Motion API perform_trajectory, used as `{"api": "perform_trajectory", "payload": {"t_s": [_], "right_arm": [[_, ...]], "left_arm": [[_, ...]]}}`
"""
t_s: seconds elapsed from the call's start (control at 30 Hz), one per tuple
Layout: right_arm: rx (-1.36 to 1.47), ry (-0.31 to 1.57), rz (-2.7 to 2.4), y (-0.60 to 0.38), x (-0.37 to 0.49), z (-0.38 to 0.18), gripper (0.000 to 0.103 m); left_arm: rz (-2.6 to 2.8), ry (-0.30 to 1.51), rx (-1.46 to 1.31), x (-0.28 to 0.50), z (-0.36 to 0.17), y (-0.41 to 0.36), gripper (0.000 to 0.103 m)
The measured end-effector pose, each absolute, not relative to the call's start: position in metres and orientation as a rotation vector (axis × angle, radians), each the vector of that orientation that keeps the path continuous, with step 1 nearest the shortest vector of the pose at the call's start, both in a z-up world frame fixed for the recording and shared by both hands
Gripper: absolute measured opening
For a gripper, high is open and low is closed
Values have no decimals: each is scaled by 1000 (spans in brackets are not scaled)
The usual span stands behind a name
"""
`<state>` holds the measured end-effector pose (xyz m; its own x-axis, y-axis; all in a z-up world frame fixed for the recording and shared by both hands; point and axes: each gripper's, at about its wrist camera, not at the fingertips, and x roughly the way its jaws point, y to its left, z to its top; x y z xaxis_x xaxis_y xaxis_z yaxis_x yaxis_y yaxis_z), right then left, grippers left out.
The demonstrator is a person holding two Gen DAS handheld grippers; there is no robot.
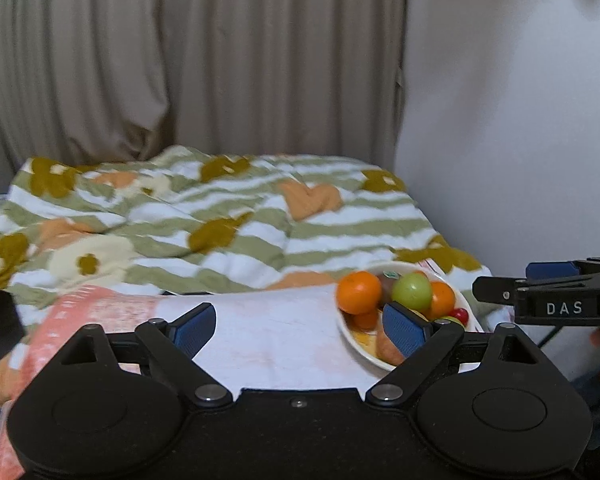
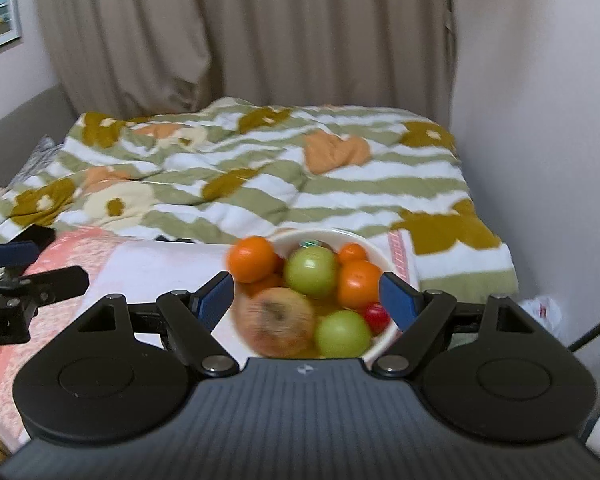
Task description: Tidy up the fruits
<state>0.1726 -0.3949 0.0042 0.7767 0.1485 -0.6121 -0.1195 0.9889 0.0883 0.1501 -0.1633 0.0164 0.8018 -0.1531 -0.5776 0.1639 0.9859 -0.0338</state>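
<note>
left gripper (image 1: 300,326): jaws released, empty | right gripper (image 2: 307,298): jaws released, nothing grasped | round white bowl (image 2: 380,254) of oranges, green and brownish apples: on white-and-pink cloth (image 2: 160,264), beside striped flowered bedspread (image 2: 260,184)

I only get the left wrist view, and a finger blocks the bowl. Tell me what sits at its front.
Observer: A large reddish-brown apple, blurred, lies at the front of the bowl.
Operator: Count the green fruits.
Observer: Two: the middle green fruit and the front green fruit beside the apple.
Operator: Report the right gripper.
Observer: The right gripper is open above the bowl, holding nothing.
</note>
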Motion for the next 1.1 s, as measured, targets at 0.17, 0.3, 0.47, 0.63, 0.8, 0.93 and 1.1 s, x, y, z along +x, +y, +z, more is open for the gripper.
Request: {"api": "perform_trajectory", "payload": {"t_s": [0.17,0.3,0.47,0.63,0.8,0.93,1.1], "right_arm": [[51,649,183,-364,144,24,96],[28,643,180,-341,120,35,98],[22,636,136,-317,85,42,103],[-14,647,71,-300,57,38,103],[20,673,36,-296,42,30,103],[20,671,14,-294,36,30,103],[30,668,0,-293,32,31,103]], "left_arm": [[-100,574,18,117,33,-133,96],[-59,559,23,97,36,-111,100],[-45,563,27,73,37,-86,101],[-52,560,28,55,36,-70,102],[-72,563,18,45,34,-60,102],[-83,561,20,41,33,-56,102],[-96,553,31,41,35,-54,102]]}}
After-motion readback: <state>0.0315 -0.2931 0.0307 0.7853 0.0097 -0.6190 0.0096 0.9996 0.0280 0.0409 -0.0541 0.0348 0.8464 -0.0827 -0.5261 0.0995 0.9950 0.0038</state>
